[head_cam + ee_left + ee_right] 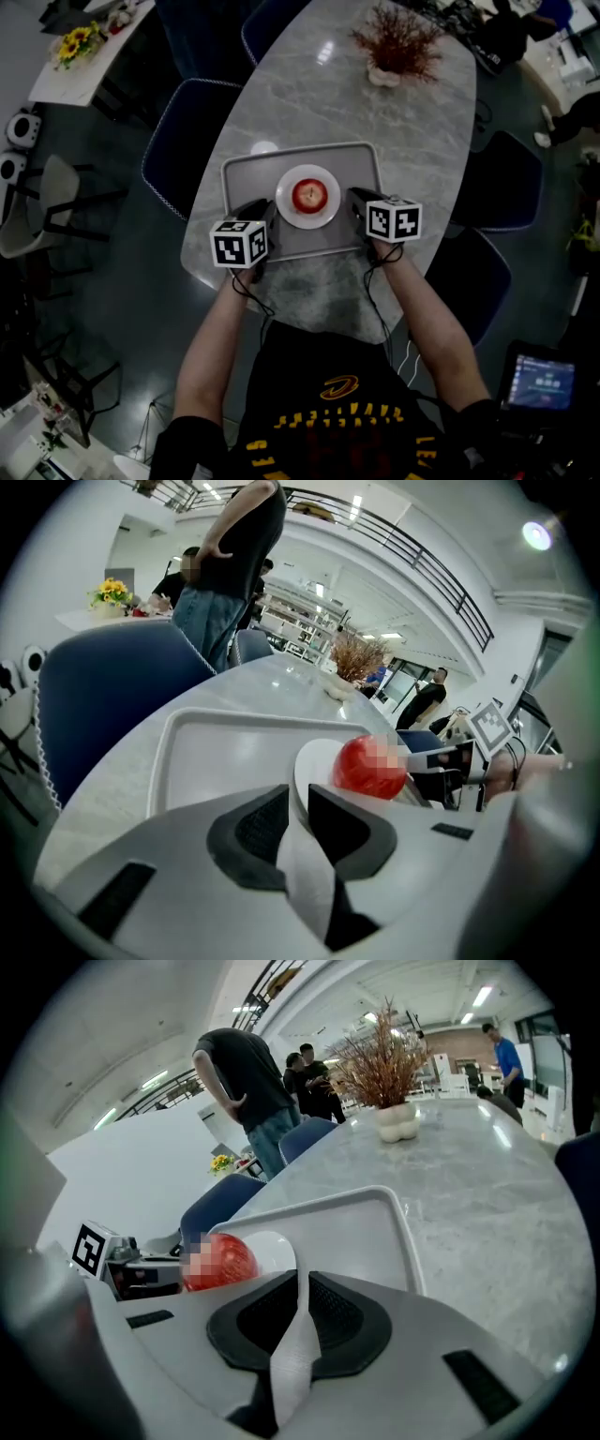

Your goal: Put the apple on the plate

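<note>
A red apple [309,195] [370,766] [220,1262] lies on a white plate [327,213] [314,759] [274,1245] in the middle of a grey tray [246,171] [187,752] [375,1232]. My left gripper [268,217] [298,803] is at the plate's left edge. The rim runs between its jaws, which stand a little apart around it. My right gripper [354,208] [302,1283] is at the plate's right edge. Its pads are closed tight on the thin rim. Neither gripper touches the apple.
The tray sits near the front end of an oval marble table [412,141]. A vase of dried red branches [398,47] stands at the far end. Blue chairs [183,131] flank the table on both sides. A person [234,564] stands beyond the left side.
</note>
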A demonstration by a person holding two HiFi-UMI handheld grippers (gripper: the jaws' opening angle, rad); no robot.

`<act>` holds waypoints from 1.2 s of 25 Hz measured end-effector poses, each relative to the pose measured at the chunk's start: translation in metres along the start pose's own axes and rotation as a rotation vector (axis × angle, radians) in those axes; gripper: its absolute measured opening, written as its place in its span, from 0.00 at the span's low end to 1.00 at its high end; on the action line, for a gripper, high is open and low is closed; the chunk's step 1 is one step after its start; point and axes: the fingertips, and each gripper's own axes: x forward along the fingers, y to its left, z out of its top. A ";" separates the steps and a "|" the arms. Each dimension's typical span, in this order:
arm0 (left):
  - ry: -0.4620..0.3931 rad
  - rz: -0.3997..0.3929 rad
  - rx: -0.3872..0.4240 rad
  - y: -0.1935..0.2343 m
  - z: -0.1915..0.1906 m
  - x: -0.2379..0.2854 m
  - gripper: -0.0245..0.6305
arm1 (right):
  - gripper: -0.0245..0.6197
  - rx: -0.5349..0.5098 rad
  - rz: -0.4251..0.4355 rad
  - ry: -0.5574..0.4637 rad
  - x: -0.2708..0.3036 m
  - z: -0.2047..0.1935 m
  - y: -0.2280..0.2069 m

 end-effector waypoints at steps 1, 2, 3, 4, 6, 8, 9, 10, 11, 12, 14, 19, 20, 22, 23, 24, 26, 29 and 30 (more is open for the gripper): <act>-0.022 0.007 0.014 -0.002 0.004 -0.005 0.12 | 0.08 -0.026 -0.015 -0.016 -0.005 0.003 -0.001; -0.046 0.015 0.025 -0.004 0.010 -0.009 0.12 | 0.08 -0.052 -0.024 -0.034 -0.009 0.008 -0.001; -0.070 0.022 0.035 -0.005 0.016 -0.013 0.12 | 0.08 -0.078 -0.026 -0.054 -0.012 0.014 0.001; -0.094 0.029 0.047 -0.008 0.022 -0.019 0.12 | 0.08 -0.104 -0.022 -0.076 -0.016 0.020 0.004; -0.138 0.030 0.085 -0.018 0.029 -0.035 0.12 | 0.08 -0.154 -0.014 -0.122 -0.030 0.028 0.012; -0.177 0.020 0.128 -0.032 0.030 -0.053 0.12 | 0.08 -0.196 -0.004 -0.164 -0.048 0.031 0.022; -0.195 0.016 0.143 -0.038 0.029 -0.062 0.09 | 0.08 -0.213 0.001 -0.177 -0.056 0.029 0.028; -0.212 0.013 0.152 -0.042 0.027 -0.070 0.07 | 0.08 -0.227 0.009 -0.184 -0.062 0.026 0.033; -0.226 0.012 0.157 -0.045 0.025 -0.077 0.06 | 0.08 -0.238 0.020 -0.186 -0.067 0.022 0.038; -0.236 0.012 0.161 -0.048 0.022 -0.083 0.06 | 0.08 -0.246 0.034 -0.183 -0.071 0.017 0.044; -0.250 0.015 0.164 -0.053 0.014 -0.092 0.06 | 0.08 -0.255 0.071 -0.176 -0.077 0.007 0.054; -0.284 -0.015 0.141 -0.087 -0.002 -0.120 0.04 | 0.08 -0.245 0.193 -0.188 -0.115 -0.013 0.086; -0.292 -0.024 0.137 -0.097 -0.006 -0.126 0.04 | 0.05 -0.246 0.209 -0.196 -0.125 -0.017 0.091; -0.308 -0.044 0.134 -0.119 -0.012 -0.134 0.04 | 0.05 -0.250 0.232 -0.215 -0.143 -0.026 0.100; -0.315 -0.058 0.134 -0.131 -0.015 -0.138 0.04 | 0.05 -0.249 0.243 -0.225 -0.151 -0.031 0.104; -0.320 -0.074 0.137 -0.143 -0.018 -0.141 0.04 | 0.05 -0.249 0.253 -0.235 -0.159 -0.035 0.108; -0.330 -0.110 0.147 -0.169 -0.022 -0.147 0.04 | 0.05 -0.254 0.266 -0.256 -0.176 -0.042 0.114; -0.347 -0.163 0.162 -0.207 -0.027 -0.156 0.04 | 0.05 -0.281 0.262 -0.291 -0.202 -0.054 0.119; -0.354 -0.178 0.166 -0.218 -0.029 -0.160 0.04 | 0.05 -0.290 0.257 -0.301 -0.210 -0.058 0.120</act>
